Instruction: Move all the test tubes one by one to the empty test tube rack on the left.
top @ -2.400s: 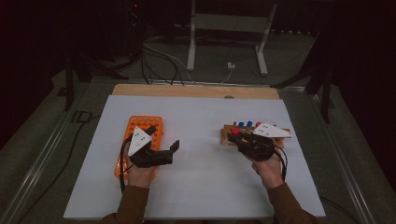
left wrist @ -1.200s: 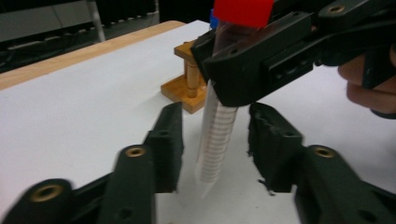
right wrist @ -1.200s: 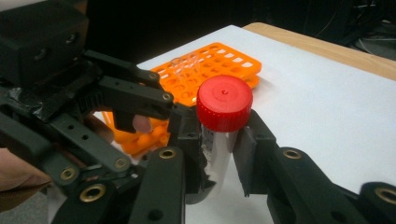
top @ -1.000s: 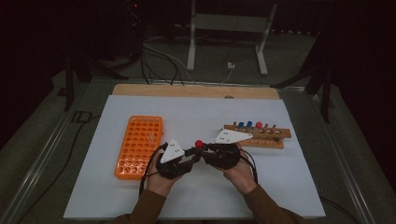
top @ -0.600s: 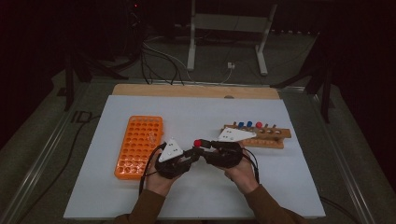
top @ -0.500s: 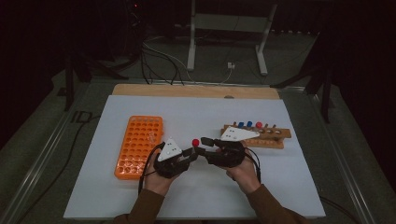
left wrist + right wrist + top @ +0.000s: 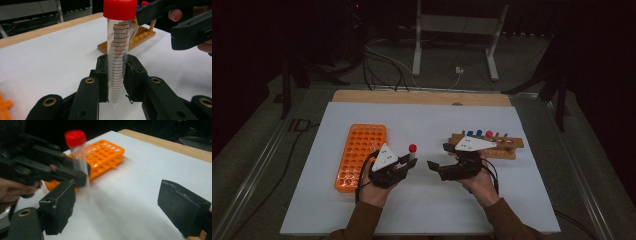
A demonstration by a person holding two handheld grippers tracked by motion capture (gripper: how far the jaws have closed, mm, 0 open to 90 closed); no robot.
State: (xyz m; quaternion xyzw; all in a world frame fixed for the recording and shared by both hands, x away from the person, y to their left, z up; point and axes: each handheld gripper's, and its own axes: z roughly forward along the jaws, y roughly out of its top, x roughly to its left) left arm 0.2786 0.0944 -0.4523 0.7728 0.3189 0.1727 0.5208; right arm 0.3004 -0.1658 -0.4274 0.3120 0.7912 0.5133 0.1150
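White table [image 7: 422, 125] is seen bearing two racks: one orange rack [image 7: 359, 156], one wooden rack [image 7: 499, 146]. One red-capped tube [image 7: 117, 57] is clamped upright by the left gripper [image 7: 117, 80]; the right gripper [image 7: 125, 205] is held wide apart.

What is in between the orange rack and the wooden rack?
In the high view, the left hand-held gripper holding the red-capped tube and the open right hand-held gripper sit between the orange rack and the wooden rack.

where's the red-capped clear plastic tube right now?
High view: the red-capped clear plastic tube stands upright, clamped in the left gripper, above the white mat between the orange rack and the wooden rack.
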